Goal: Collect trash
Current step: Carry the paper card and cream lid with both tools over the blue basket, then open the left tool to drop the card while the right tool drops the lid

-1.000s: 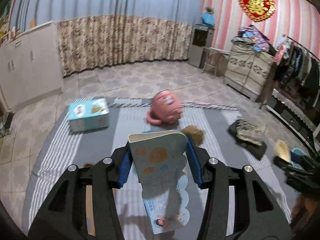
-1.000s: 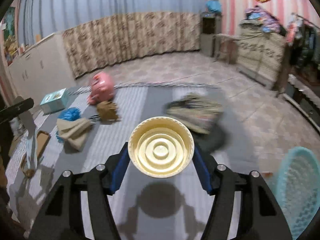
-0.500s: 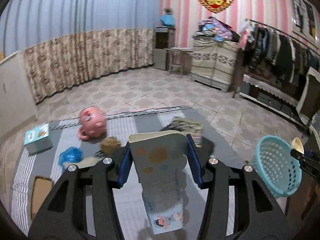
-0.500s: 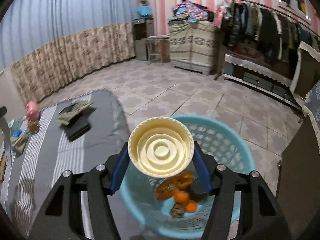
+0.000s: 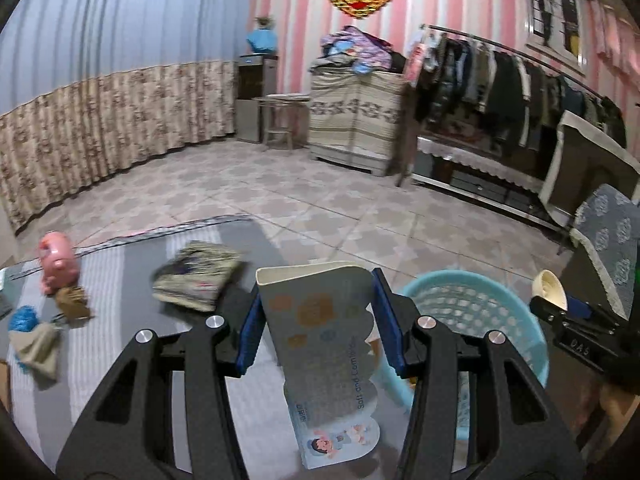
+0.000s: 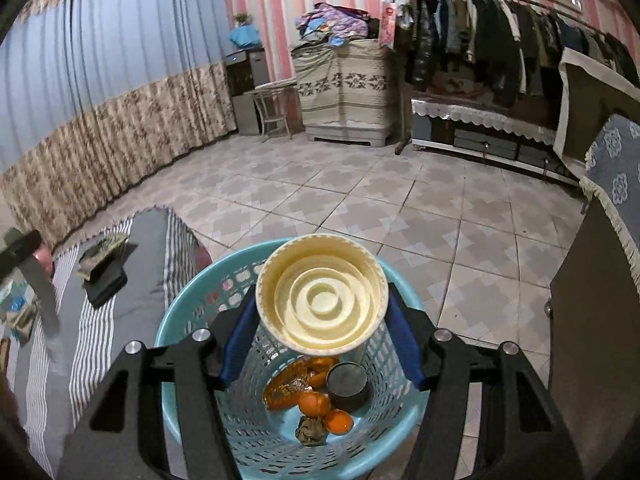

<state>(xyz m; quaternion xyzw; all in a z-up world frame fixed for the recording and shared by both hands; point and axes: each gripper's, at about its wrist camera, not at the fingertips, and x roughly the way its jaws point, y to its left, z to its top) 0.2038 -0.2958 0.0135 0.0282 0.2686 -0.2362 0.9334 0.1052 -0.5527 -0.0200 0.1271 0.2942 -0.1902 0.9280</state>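
Note:
My left gripper [image 5: 318,320] is shut on a flattened grey carton [image 5: 324,364] printed with a cartoon child, which hangs down between the blue pads. It is held over the striped mat, just left of a light blue mesh basket [image 5: 476,312]. My right gripper [image 6: 320,320] is shut on a cream round paper cup [image 6: 322,292], seen bottom-on, directly above the basket [image 6: 188,320]. The basket holds orange peels [image 6: 308,392], a black round lid [image 6: 347,385] and a crumpled scrap. In the left wrist view the right gripper [image 5: 560,300] with the cup shows at the right edge.
On the grey striped mat [image 5: 120,280] lie a patterned cloth on a dark book [image 5: 196,276], a pink piggy bank [image 5: 58,260], a brown scrap [image 5: 72,300], a blue wad [image 5: 22,318] and a beige rag [image 5: 38,348]. A dark cabinet [image 6: 592,320] stands right of the basket. Tiled floor lies beyond.
Both grippers have swung right from the mat towards the basket, each keeping its load. The right one now hangs over the basket's inside; the left one has come up beside its rim.

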